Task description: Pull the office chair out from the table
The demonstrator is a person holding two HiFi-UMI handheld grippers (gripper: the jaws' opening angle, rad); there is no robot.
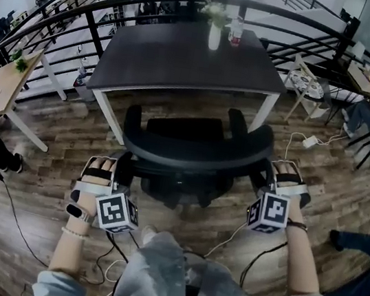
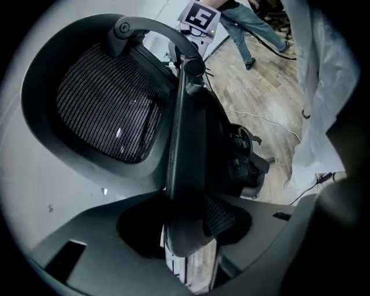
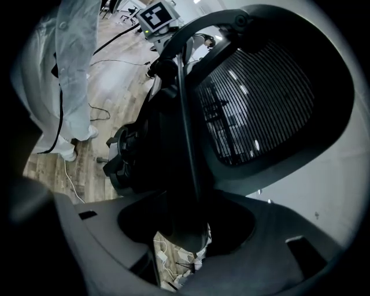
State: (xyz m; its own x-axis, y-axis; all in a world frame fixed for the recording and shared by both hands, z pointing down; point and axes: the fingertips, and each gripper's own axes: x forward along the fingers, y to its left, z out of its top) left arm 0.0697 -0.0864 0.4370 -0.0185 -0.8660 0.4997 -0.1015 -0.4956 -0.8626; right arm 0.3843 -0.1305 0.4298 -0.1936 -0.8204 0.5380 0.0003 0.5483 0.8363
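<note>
The black office chair (image 1: 198,149) stands on the wood floor just in front of the dark table (image 1: 185,60), its curved backrest toward me. My left gripper (image 1: 116,168) is at the backrest's left end and my right gripper (image 1: 270,182) at its right end. In the left gripper view the backrest's edge bar (image 2: 185,144) runs down between the jaws of the left gripper (image 2: 185,231), which are shut on it, with the mesh (image 2: 110,110) to the left. The right gripper (image 3: 185,231) is shut on the opposite edge bar (image 3: 188,144), beside the mesh (image 3: 260,104).
On the table's far edge stand a white vase with flowers (image 1: 215,30) and a bottle (image 1: 236,32). Cables (image 1: 226,241) trail over the floor by my legs. A light chair (image 1: 306,86) stands at the right, a wooden desk (image 1: 7,81) at the left, a black railing behind.
</note>
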